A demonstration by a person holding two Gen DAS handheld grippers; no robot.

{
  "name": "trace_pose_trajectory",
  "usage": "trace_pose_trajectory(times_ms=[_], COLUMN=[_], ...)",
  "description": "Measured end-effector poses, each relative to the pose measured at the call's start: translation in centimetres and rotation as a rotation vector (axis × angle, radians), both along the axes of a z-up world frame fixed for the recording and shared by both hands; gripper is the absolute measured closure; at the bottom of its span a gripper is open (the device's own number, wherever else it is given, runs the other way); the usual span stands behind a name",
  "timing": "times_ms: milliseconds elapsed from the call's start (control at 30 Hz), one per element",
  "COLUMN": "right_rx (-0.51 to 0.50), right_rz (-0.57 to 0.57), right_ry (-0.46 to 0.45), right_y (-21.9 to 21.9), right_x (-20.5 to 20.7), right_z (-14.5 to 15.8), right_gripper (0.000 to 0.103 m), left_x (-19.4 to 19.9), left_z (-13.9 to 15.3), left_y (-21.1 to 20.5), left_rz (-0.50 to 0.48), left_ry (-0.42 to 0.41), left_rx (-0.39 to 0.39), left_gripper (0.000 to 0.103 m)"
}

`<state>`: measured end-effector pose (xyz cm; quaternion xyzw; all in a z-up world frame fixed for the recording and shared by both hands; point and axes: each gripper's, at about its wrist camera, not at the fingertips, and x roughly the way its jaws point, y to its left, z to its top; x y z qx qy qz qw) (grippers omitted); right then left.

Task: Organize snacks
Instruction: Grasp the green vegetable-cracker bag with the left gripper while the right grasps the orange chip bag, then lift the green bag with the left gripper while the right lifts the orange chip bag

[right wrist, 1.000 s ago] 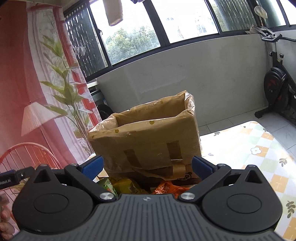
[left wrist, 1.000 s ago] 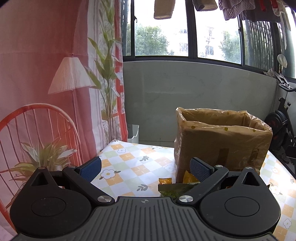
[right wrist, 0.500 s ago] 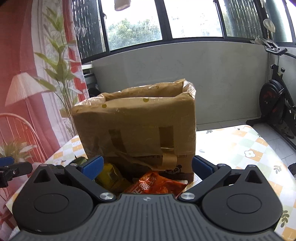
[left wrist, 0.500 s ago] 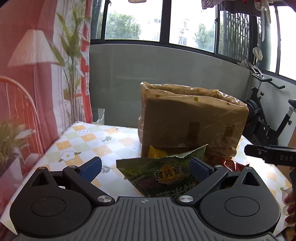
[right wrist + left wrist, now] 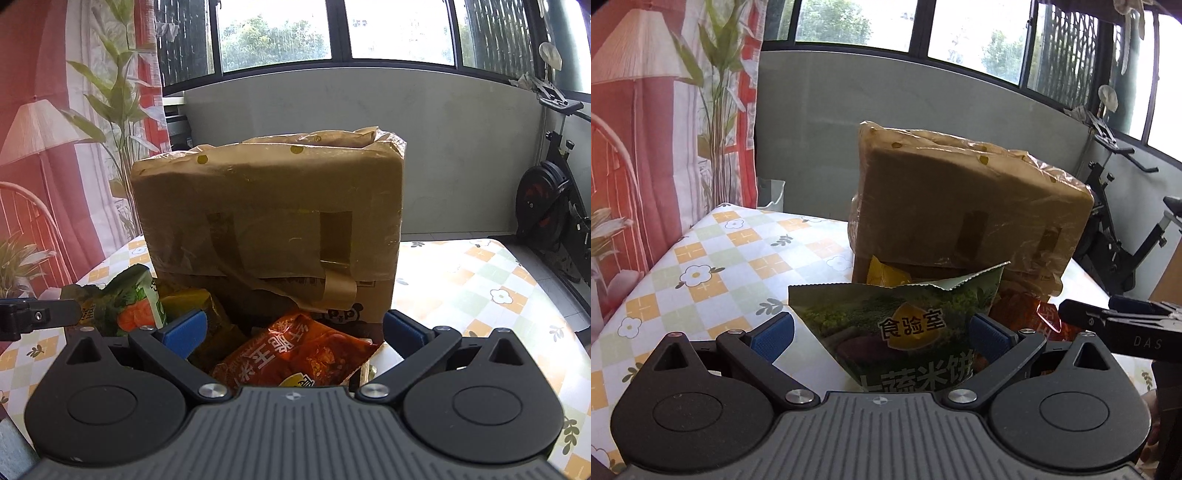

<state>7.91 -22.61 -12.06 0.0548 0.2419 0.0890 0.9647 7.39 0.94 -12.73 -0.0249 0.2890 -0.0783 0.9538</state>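
Note:
A tall brown cardboard box (image 5: 960, 206) wrapped in plastic stands on the checked tablecloth (image 5: 713, 258); it also shows in the right wrist view (image 5: 266, 225). Snack bags lie in front of it. A green bag (image 5: 901, 325) sits between the open fingers of my left gripper (image 5: 882, 332), with no pad pressing it. A yellow bag (image 5: 882, 275) and an orange-red bag (image 5: 1019, 310) lie behind. My right gripper (image 5: 293, 328) is open over the orange-red bag (image 5: 295, 354), beside a dark yellow bag (image 5: 199, 306) and the green bag (image 5: 125, 299).
An exercise bike (image 5: 550, 199) stands at the right beyond the table. A red-and-white curtain (image 5: 646, 147) hangs at the left. The right gripper's finger (image 5: 1108, 321) shows at the right of the left wrist view. The tablecloth (image 5: 480, 280) extends right of the box.
Both grippers have dropped and come closer to the snack pile. The green bag now lies between the left fingers and the orange-red bag between the right fingers. Both stay open.

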Motion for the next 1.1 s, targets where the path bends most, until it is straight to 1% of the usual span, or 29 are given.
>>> trace_pose_trajectory(times_ms=[67, 233, 300, 367, 433, 500, 567, 667, 767, 800, 833, 867, 900, 1000, 1100], right_rx=[0.006, 0.016, 0.014, 0.017, 0.024, 0.025, 0.027, 0.042, 0.037, 0.034, 0.035, 0.036, 0.038, 0.059, 0.093], right_rz=[0.0, 0.003, 0.004, -0.002, -0.007, -0.015, -0.021, -0.013, -0.014, -0.016, -0.018, -0.019, -0.02, -0.016, -0.008], right_ry=[0.003, 0.005, 0.004, 0.009, 0.01, 0.012, 0.017, 0.025, 0.027, 0.031, 0.035, 0.038, 0.038, 0.052, 0.085], right_y=[0.0, -0.1, -0.2, -0.5, -0.8, -1.0, -1.2, -1.5, -1.5, -1.5, -1.6, -1.7, -1.8, -2.1, -2.2], right_x=[0.1, 0.3, 0.4, 0.6, 0.6, 0.6, 0.6, 0.5, 0.3, 0.3, 0.4, 0.4, 0.4, 0.9, 1.7], right_z=[-0.1, -0.2, -0.2, -0.1, -0.1, -0.1, -0.2, -0.3, -0.4, -0.4, -0.5, -0.5, -0.5, -0.6, -1.0], right_gripper=[0.0, 0.0, 0.0, 0.0, 0.0, 0.0, 0.0, 0.0, 0.0, 0.0, 0.0, 0.0, 0.0, 0.001, 0.002], left_x=[0.1, 0.6, 0.9, 1.1, 1.4, 1.5, 1.7, 2.0, 2.5, 2.7, 2.8, 2.8, 2.8, 2.5, 2.1], left_z=[-0.3, -1.8, -2.5, -3.0, -3.0, -3.0, -3.2, -4.0, -4.7, -4.8, -4.8, -4.7, -4.5, -3.9, -3.3], left_y=[-0.5, -0.2, -0.2, -0.3, -0.5, -0.9, -1.6, -2.0, -2.3, -2.2, -1.8, -1.3, -0.9, -0.5, 0.4], left_rz=[-0.019, -0.041, -0.035, -0.039, -0.046, -0.046, -0.046, -0.056, -0.059, -0.049, -0.049, -0.05, -0.054, -0.043, -0.033], left_ry=[0.01, 0.081, 0.102, 0.115, 0.106, 0.093, 0.095, 0.124, 0.123, 0.123, 0.123, 0.121, 0.12, 0.108, 0.088], left_rx=[0.017, -0.055, -0.066, -0.083, -0.094, -0.08, -0.049, -0.052, -0.037, -0.036, -0.055, -0.084, -0.098, -0.08, -0.111], left_gripper=[0.002, 0.002, 0.002, 0.002, 0.002, 0.001, 0.001, 0.001, 0.002, 0.005, 0.008, 0.016, 0.028, 0.031, 0.031])
